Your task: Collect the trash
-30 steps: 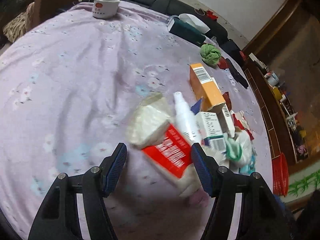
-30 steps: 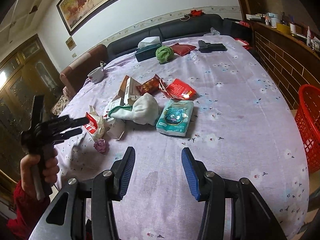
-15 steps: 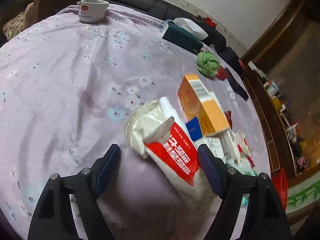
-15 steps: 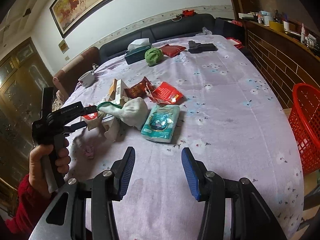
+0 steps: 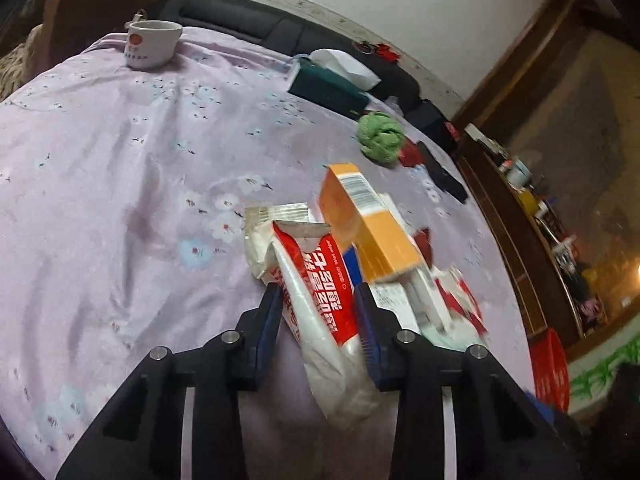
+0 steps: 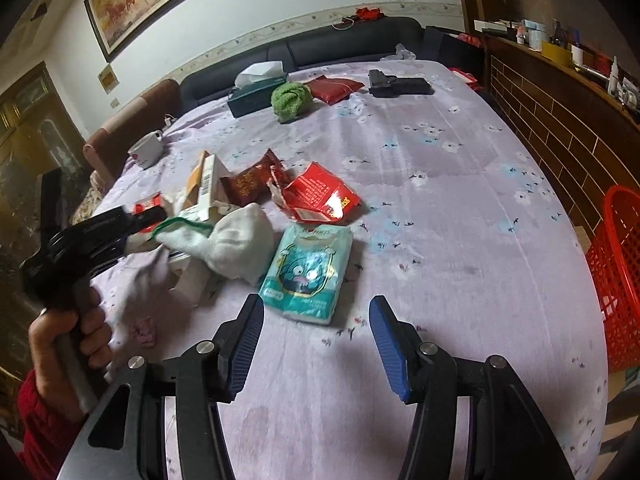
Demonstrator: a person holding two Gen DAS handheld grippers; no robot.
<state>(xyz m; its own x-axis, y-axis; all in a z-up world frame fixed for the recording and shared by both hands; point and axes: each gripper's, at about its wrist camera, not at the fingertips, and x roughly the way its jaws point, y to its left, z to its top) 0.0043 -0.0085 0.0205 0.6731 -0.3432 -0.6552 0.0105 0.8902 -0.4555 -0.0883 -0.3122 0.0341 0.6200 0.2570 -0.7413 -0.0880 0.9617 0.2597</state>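
left gripper (image 5: 316, 300): jaws closing; a red-and-white wrapper (image 5: 320, 284) is caught between the blue pads, which press on both its sides.
wrapper: crumpled, its lower white end hanging down below the jaws, its top edge torn open.
right gripper (image 6: 316, 340): jaws held apart over bare cloth, nothing between them; they are opening a little.
tissue pack (image 6: 306, 274): teal, cartoon print, flat on the table just beyond the right jaws, untouched.
trash pile: an orange box (image 5: 368, 224) is seen tilted just behind the wrapper; a white sock (image 6: 236, 242), a brown snack packet (image 6: 250, 182) and a torn red packet (image 6: 320, 196) are grouped left of the table's middle.
table (image 6: 460, 208): covered with lilac flowered cloth.
far end: a green ball of cloth (image 6: 290, 100), a dark tissue box (image 6: 256, 94), a cup (image 5: 152, 44) and a black object (image 6: 400, 84) are well apart from the pile.
basket (image 6: 618, 272): red, off the table's right edge.
hand (image 6: 68, 336): wrapped round the left gripper's handle, red sleeve at the wrist.
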